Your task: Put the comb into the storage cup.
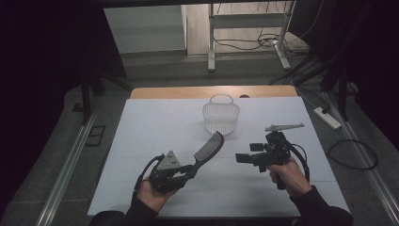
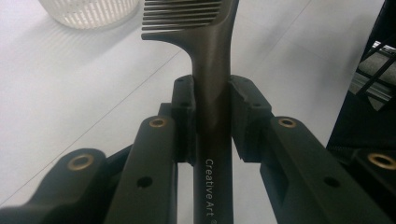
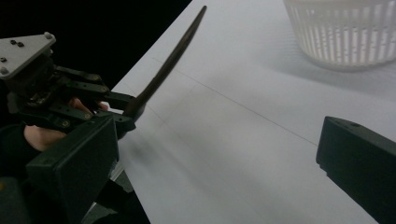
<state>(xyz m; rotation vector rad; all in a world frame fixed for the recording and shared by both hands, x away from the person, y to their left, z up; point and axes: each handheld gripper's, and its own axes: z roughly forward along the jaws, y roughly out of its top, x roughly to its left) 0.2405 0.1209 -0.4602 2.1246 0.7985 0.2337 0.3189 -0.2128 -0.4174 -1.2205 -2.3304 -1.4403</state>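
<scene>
The dark plastic comb with a long tapered handle (image 2: 211, 93) sits clamped between the pads of the left tongs (image 1: 188, 170), gripped on the handle just below the teeth, so the toothed end juts forward and up, off the white-covered desk (image 1: 155, 127). The jaws are closed snugly on both sides of the handle (the printed lettering runs back between them), a grip that probably keeps the teeth free and the comb steady for carrying.

Just ahead of the comb's tip stands the white slotted plastic basket with a loop handle (image 1: 220, 116), upright on the desk and seemingly the likeliest place for the comb to go; nothing lies between the two.

The right tongs (image 1: 244, 157) hover beside the left pair, well apart from the comb, with jaws spread wide and nothing between them. Beyond the right tongs, a slim grey metal hair clip (image 1: 284, 127) lies flat on the desk, clear of any path to the basket.
</scene>
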